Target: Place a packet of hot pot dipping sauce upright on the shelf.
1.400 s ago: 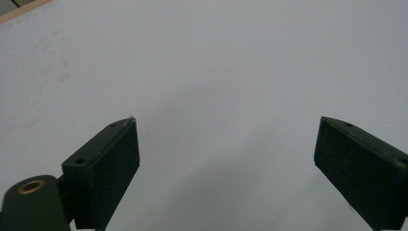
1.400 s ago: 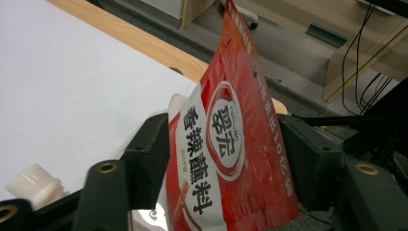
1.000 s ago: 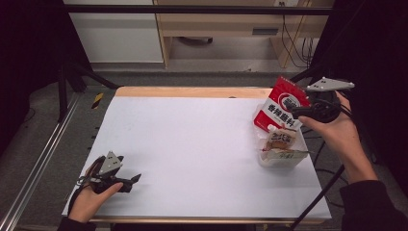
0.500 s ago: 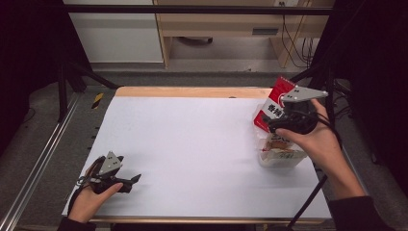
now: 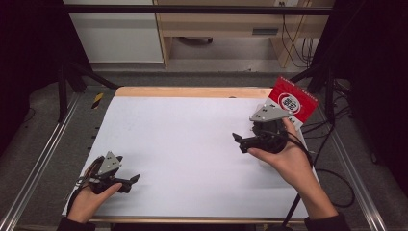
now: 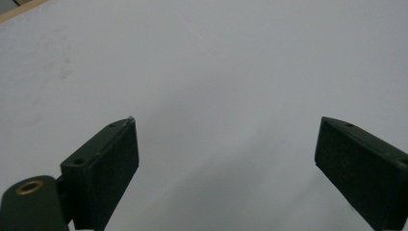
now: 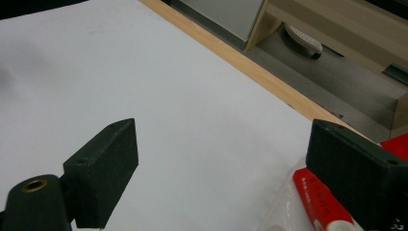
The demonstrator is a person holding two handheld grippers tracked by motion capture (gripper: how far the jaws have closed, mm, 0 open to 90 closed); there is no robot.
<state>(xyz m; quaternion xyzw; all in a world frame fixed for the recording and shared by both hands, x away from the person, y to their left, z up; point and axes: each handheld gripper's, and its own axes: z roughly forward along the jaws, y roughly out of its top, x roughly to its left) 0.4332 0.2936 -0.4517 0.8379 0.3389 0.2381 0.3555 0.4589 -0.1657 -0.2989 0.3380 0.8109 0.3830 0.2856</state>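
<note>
Across the white table (image 5: 192, 139), bare for most of its spread, the work sits at the far right corner: a red snack packet (image 5: 294, 101) stands there, with what may be a clear bag (image 7: 288, 211) beside it. It looks light, crinkly and slippery; a pinch on the sealed top edge would hold best. Just left of it the right gripper (image 5: 239, 143) has been opening its jaws, nothing between them. Near the front left edge, the left gripper (image 5: 135, 179) rests spread wide, empty.
</note>
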